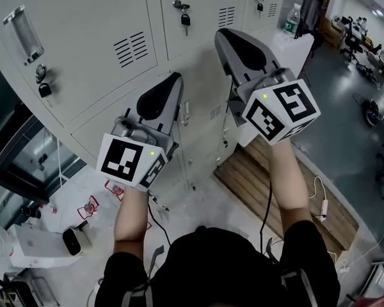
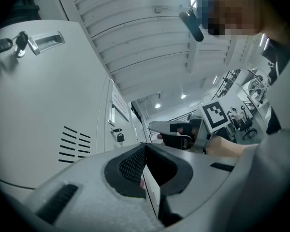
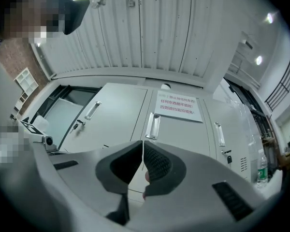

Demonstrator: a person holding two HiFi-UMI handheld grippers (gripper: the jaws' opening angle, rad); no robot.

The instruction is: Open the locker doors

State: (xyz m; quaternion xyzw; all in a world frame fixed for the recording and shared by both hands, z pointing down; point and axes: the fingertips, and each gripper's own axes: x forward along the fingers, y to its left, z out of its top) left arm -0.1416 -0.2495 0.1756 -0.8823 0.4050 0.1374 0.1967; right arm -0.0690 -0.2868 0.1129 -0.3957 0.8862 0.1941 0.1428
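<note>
In the head view both bare forearms reach up from the torso at 6 o'clock. The left forearm (image 1: pixel 129 213) carries the left tongs (image 1: pixel 175 77), which point toward 1 o'clock with the jaws closed tip to tip on nothing. The right forearm (image 1: pixel 288 178) carries the right tongs (image 1: pixel 221 34), higher in view at 1 o'clock of the left pair. They point toward 11 o'clock, jaws also pressed together and empty.
</note>
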